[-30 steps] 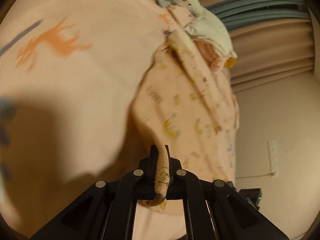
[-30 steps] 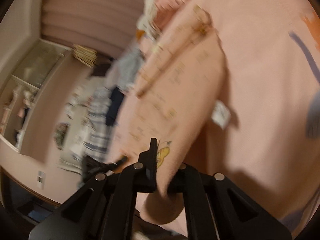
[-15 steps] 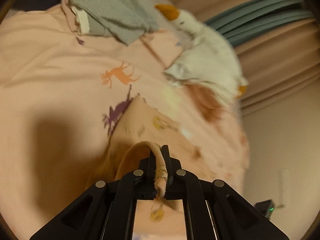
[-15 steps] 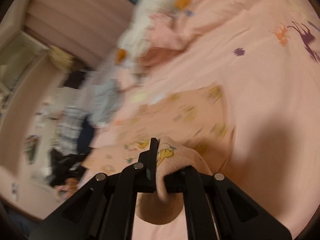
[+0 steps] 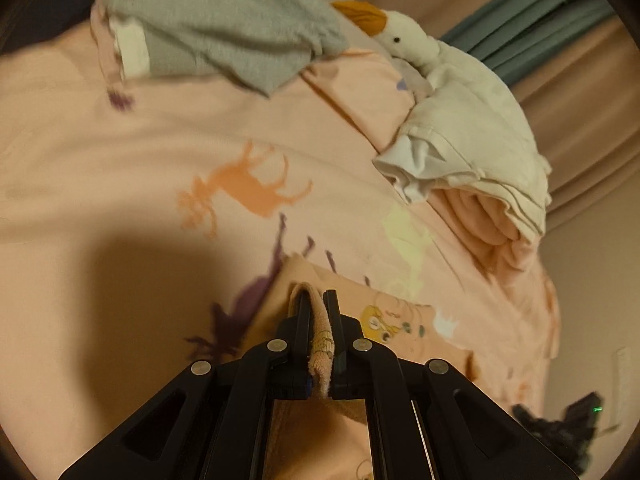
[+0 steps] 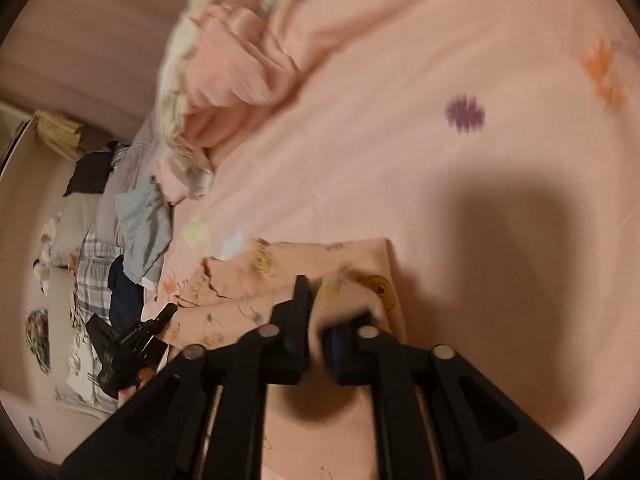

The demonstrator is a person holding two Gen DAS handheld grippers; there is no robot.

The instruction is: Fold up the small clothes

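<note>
A small peach garment [image 5: 400, 320] printed with yellow cartoon figures lies low on the pink bedsheet [image 5: 120, 160]. My left gripper [image 5: 318, 304] is shut on a rolled edge of it, close over the sheet. In the right wrist view the same garment [image 6: 280, 276] lies flat ahead. My right gripper [image 6: 320, 312] has its jaws a little apart with a fold of the garment between them; motion blur hides how firm the hold is. The left gripper [image 6: 132, 340] shows as a black shape at the lower left of that view.
A grey garment [image 5: 224, 28] lies at the far side of the bed. A white goose plush [image 5: 452, 92] and folded pink and white cloths [image 5: 492, 220] lie right. In the right wrist view, clothes [image 6: 132, 232] are heaped at the bed's left edge.
Both grippers have come down from holding the garment hanging in the air. The garment now lies on the sheet. The right jaws have parted slightly.
</note>
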